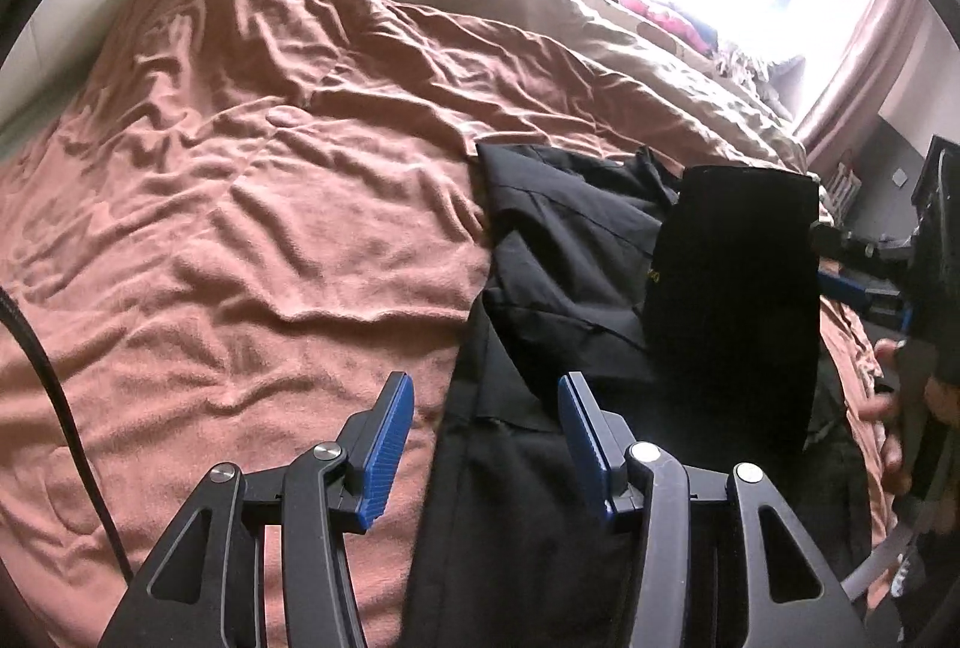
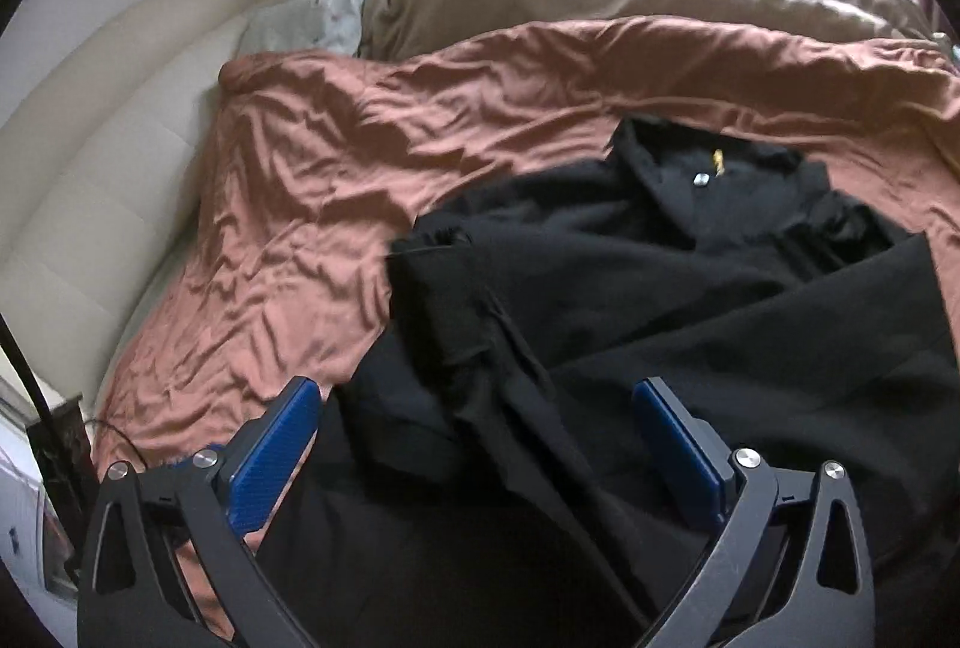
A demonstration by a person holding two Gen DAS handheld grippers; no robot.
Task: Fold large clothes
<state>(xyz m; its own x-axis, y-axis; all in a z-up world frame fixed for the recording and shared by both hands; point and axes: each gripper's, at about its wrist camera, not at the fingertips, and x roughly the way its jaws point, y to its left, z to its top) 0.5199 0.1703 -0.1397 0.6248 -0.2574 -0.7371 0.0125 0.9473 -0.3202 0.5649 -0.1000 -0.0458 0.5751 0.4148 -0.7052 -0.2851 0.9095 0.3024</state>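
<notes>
Both claws are released, jaws spread and grasping nothing. The black jacket [image 2: 690,288] lies rumpled on the brown blanket [image 2: 336,180], directly ahead of the right gripper [image 2: 480,444]; ahead and right of the left gripper [image 1: 486,438]. A careless pinch could likely catch blanket with cloth, dragging both. Only the right view shows the collar label; only the left shows the other hand [image 1: 900,408].

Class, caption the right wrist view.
Open right hand-held gripper above a black garment on a brown blanket.
</notes>
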